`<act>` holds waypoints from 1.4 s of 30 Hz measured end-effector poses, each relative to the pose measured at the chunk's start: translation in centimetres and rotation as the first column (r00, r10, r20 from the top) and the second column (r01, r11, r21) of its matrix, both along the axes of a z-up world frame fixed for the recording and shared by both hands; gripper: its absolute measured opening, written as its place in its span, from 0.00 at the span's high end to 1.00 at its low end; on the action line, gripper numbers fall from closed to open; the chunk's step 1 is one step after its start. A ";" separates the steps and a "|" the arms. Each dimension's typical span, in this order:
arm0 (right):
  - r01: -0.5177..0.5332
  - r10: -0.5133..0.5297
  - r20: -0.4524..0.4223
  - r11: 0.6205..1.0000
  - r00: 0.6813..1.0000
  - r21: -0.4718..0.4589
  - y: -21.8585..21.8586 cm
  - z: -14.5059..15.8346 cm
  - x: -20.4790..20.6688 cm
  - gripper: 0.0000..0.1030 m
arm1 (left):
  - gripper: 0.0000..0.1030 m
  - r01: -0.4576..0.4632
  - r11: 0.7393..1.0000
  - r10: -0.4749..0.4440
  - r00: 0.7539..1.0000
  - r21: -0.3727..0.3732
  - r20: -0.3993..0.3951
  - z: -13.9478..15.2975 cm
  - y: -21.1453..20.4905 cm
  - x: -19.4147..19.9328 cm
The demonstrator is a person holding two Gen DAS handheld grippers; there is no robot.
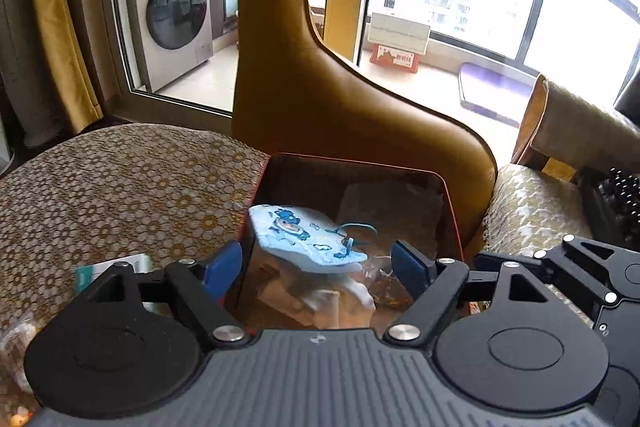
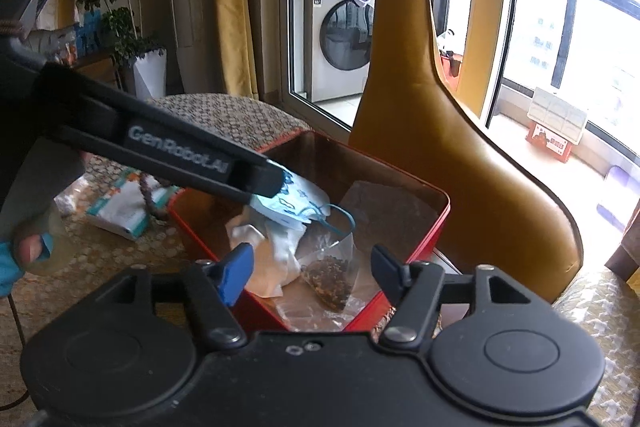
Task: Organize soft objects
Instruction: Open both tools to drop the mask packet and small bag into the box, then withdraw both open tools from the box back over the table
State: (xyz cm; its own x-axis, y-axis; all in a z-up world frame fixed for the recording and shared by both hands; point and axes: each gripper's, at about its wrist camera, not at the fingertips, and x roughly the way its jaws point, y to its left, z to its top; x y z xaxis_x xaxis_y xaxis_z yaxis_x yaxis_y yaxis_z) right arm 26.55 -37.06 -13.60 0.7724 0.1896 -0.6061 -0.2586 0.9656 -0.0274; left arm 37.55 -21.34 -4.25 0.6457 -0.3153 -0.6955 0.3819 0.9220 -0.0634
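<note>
While both grippers hover over the red tin (image 1: 454, 211), the blue-printed face mask (image 1: 304, 239) lies inside it, ahead of the left gripper (image 1: 320, 263) at about 12 o'clock, between the blue pads (image 1: 224, 267) but not touched by them. Left jaws stand wide, released, nothing gripped. Right gripper (image 2: 310, 273) likewise spread and empty; the mask (image 2: 296, 205) sits at its 11 o'clock, beyond the fingertips, well apart from its pads.

Edges: tin near the table's far rim, a tan chair back (image 1: 320, 99) rising just behind it at 12 o'clock. Patterned tablecloth (image 1: 120, 187) gives open room at 9 to 10 o'clock of the left gripper. A white and teal packet (image 2: 124, 207) lies on the cloth beside the tin's left wall.

Tin contents: mask on top, its ear loop (image 2: 342, 219) draped off one end; crumpled white material (image 2: 272, 251) beneath, possibly tissue, the view is too soft to say; a clear bag of dark bits (image 2: 332, 275) at the near right.
</note>
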 end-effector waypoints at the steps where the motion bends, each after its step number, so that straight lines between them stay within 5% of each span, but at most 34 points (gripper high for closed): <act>1: -0.003 0.003 0.005 1.000 1.000 0.003 0.0 0.3 -0.4 0.31 | 0.20 -0.003 1.000 0.003 1.000 -0.003 0.008 0.5 0.4 -0.5; 15: -0.044 0.038 0.059 0.995 0.998 0.092 1.5 4.3 -6.0 0.17 | 0.20 0.007 1.000 -0.005 0.994 -0.018 0.107 5.3 5.6 -9.2; 24: -0.101 0.090 0.095 0.988 0.991 0.120 4.3 5.9 -9.0 0.07 | 0.05 0.004 0.999 0.002 0.988 -0.044 0.154 7.4 10.6 -14.7; 42: -0.172 0.166 0.064 0.979 0.984 0.111 11.2 5.6 -8.5 0.02 | 0.01 -0.141 0.983 0.161 0.970 -0.119 0.182 4.7 24.2 -20.3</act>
State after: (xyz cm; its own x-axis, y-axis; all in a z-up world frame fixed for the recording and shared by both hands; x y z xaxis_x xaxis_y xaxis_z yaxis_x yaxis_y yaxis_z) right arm 18.01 -25.85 -8.05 0.7540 0.3870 -0.5308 -0.4197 0.9054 0.0640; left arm 17.27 2.86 0.49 0.8084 -0.2684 -0.5239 0.2529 0.9620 -0.1026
